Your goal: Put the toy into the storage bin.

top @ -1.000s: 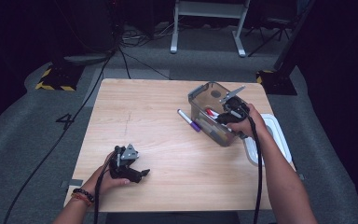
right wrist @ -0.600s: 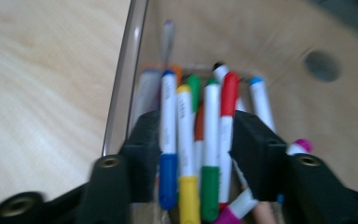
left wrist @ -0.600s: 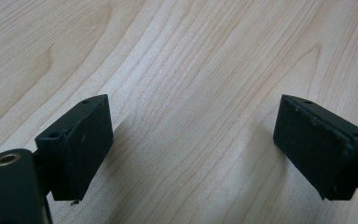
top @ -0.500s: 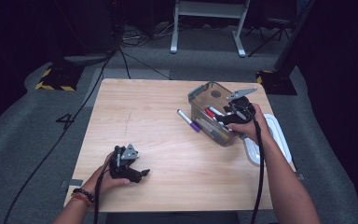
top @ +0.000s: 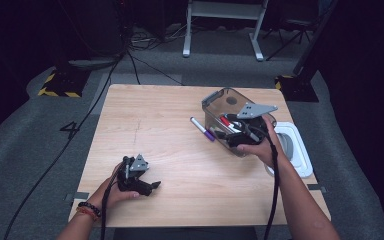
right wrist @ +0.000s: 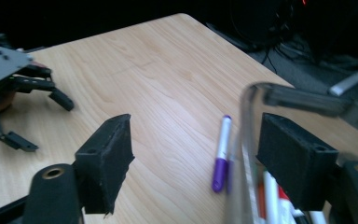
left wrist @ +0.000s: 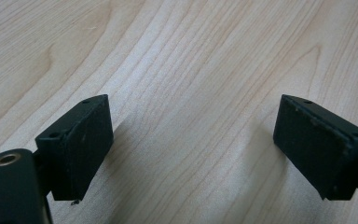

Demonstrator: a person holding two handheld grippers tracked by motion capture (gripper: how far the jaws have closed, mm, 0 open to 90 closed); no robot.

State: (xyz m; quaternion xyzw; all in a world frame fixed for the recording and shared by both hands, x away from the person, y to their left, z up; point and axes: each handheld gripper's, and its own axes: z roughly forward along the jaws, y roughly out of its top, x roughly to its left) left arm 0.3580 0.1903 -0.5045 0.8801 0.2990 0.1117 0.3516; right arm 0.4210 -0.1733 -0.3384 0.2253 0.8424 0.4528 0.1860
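Clear plastic bin [top: 219,107]: stands on the right half of the tabletop [top: 165,125], holding several markers, red and white among them. Its near wall rises between the jaws in the right gripper view [right wrist: 247,154].

Purple marker [top: 202,129]: lies flat on the wood just beside the bin's left wall, cap end toward the person [right wrist: 220,161].

Right hand-held gripper [top: 245,131]: over the bin's near end, jaws spread wide and just opened further; one pad inside the bin, one outside, neither pressing on the wall.

Left hand-held gripper [top: 150,186]: near the front-left edge, well apart from the bin, jaws apart over bare wood, nothing between them [left wrist: 193,154].

White tray [top: 300,155]: at the right edge, just beside the bin.

Tabletop: light wood, plain grain, rounded corners.

Room: dark; grey carpet [top: 35,150], black cables [top: 130,60], a yellow-and-black striped base [top: 55,92], a white metal frame [top: 220,30] behind.
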